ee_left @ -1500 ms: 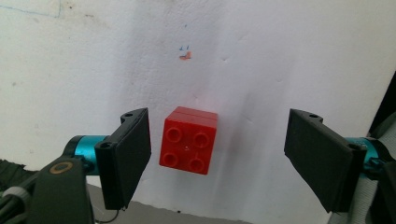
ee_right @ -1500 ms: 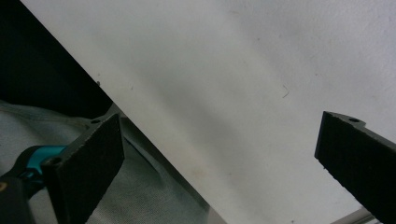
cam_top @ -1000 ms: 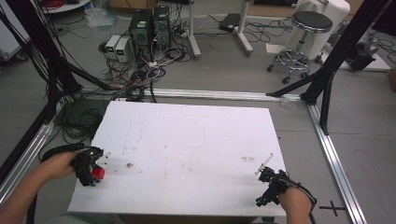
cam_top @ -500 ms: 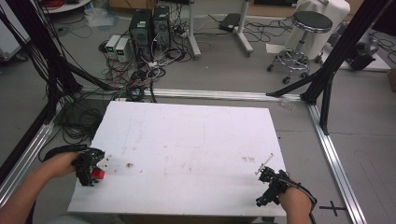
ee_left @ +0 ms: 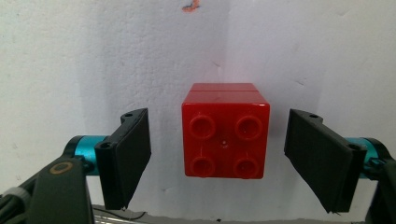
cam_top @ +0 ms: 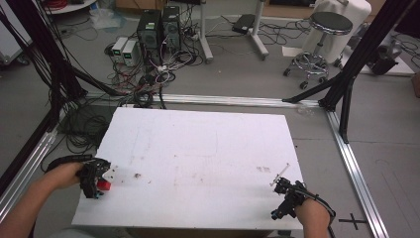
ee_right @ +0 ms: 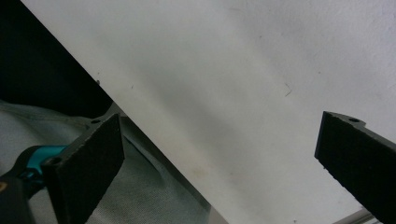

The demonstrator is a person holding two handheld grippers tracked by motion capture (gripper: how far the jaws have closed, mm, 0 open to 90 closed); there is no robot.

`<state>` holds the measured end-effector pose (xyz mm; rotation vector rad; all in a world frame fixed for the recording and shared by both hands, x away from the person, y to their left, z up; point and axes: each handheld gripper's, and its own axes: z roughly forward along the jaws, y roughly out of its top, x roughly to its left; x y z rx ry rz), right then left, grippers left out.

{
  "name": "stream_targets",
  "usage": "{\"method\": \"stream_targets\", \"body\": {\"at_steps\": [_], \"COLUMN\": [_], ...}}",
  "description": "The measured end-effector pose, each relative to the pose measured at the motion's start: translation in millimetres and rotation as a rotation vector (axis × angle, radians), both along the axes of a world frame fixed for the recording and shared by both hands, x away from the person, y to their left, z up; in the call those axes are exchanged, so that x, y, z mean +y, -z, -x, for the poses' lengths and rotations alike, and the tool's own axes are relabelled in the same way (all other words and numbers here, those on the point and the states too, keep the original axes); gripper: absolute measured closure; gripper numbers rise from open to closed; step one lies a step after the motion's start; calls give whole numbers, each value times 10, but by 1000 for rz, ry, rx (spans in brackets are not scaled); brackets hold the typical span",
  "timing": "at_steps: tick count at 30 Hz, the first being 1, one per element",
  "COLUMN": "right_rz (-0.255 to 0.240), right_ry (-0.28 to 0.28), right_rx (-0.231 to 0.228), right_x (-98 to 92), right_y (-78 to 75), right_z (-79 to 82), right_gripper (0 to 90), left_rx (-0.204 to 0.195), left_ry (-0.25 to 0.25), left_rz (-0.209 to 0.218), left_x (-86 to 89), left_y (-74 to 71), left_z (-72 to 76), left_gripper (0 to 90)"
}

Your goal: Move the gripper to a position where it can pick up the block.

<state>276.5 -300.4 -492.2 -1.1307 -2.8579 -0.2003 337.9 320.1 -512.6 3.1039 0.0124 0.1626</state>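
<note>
The left gripper (ee_left: 217,156) stood spread around a red brick (ee_left: 225,135) — touching neither side — near the white table's (cam_top: 208,144) left edge. Rigid, light, probably slick; its flat sides suit pinching. The right gripper (ee_right: 219,163) gaped empty.

Soft, even indoor light, faint shadows on the white table (cam_top: 198,148), slightly blurred gripper views.
</note>
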Motion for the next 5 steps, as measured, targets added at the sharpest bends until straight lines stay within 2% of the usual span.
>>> {"method": "stream_targets", "body": {"at_steps": [5], "right_rz": [0], "right_ry": [-1], "right_rx": [0], "right_x": [9], "right_y": [-3], "right_z": [-1], "right_gripper": [9], "left_rx": [11], "left_ry": [6], "left_rz": [5], "left_x": [-3], "left_y": [-11], "left_z": [5], "left_gripper": [232]}}
